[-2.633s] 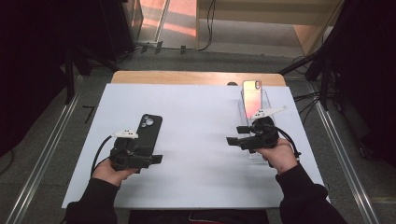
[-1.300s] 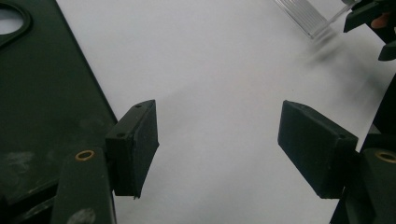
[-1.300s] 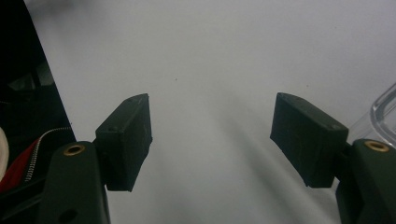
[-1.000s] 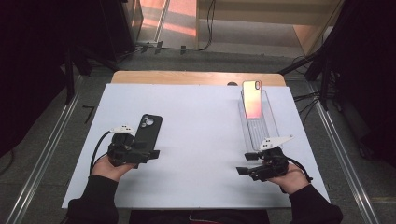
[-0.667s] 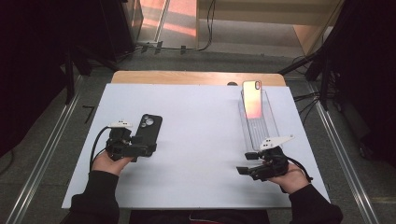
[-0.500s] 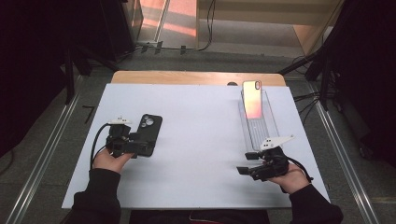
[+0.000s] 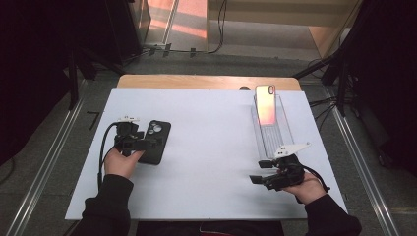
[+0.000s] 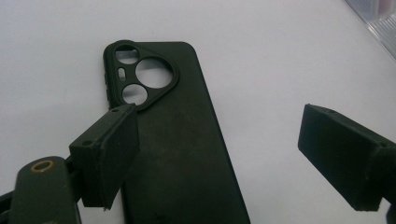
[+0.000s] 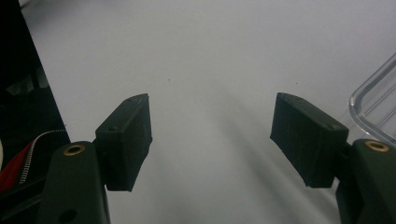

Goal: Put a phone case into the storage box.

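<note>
— High view: how much room on the mat (image 7: 211, 147)?

— Much, the middle is bare. Left gripper (image 7: 147, 144) hangs over the black case (image 7: 156, 141) near the left edge, jaws apart. Right gripper (image 7: 257, 179) is spread too, holding nothing, near the front edge beside the clear tray (image 7: 275, 140) with a phone (image 7: 265, 104).

Spread tongs (image 9: 212, 140) over white table (image 9: 210, 56)

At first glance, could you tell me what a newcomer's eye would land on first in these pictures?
Probably the black phone case, lying camera cutouts up on the left of the white table, with the left gripper over it, jaws wide open. Next, the phone glowing orange-pink at the far end of a clear tray on the right. The right gripper sits open near that tray's near end.
</note>
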A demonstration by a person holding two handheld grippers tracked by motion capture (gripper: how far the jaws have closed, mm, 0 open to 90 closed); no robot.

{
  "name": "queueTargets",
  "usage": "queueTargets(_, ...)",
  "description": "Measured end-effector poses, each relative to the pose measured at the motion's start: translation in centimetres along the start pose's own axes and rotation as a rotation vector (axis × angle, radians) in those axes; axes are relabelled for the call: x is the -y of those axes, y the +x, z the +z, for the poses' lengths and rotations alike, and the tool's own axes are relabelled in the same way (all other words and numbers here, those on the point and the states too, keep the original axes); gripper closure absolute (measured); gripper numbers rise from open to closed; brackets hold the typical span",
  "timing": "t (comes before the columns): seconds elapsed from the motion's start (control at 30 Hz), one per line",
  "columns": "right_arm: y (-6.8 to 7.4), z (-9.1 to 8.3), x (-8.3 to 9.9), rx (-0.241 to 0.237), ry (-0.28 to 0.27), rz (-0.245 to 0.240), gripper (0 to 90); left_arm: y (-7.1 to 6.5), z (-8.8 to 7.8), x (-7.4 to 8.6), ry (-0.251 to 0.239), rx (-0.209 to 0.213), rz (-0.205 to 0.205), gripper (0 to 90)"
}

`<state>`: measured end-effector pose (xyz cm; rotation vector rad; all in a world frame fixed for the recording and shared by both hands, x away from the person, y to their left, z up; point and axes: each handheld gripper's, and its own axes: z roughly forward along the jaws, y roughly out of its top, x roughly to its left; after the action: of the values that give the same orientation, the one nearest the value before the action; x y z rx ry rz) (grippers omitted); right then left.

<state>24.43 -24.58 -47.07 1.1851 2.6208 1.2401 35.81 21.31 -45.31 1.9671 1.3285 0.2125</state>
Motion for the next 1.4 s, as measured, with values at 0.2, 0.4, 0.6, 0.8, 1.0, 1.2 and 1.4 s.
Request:
queueTargets(0.2,0.0,0.0,0.0,0.001,-0.003,-0.001,26.9,-0.3,1.1,-0.6,0.006,-0.028,0.005,9.1)
queueTargets(0.4,0.1,0.0,0.0,0.0,0.001,0.0,26.9,-0.6,2.2,-0.9,0.02,-0.069,0.026,9.1)
queueTargets(0.6,0.1,0.1,0.0,0.0,0.002,-0.003,26.8,-0.2,2.4,-0.8,0.023,-0.09,0.03,9.3)
queueTargets(0.8,0.1,0.1,0.0,-0.001,0.004,-0.005,26.7,-0.1,2.9,-0.6,0.052,-0.097,0.045,9.3)
queueTargets(1.0,0.1,0.1,0.0,0.0,0.006,-0.007,26.8,-0.1,3.4,-0.3,0.084,-0.106,0.054,9.4)
queueTargets(1.2,0.1,0.1,0.0,0.0,0.006,-0.006,26.8,0.0,3.8,-0.1,0.103,-0.125,0.065,9.4)
queueTargets(1.4,0.1,0.1,0.0,0.001,0.007,-0.006,26.8,0.0,3.8,0.0,0.112,-0.158,0.077,9.4)
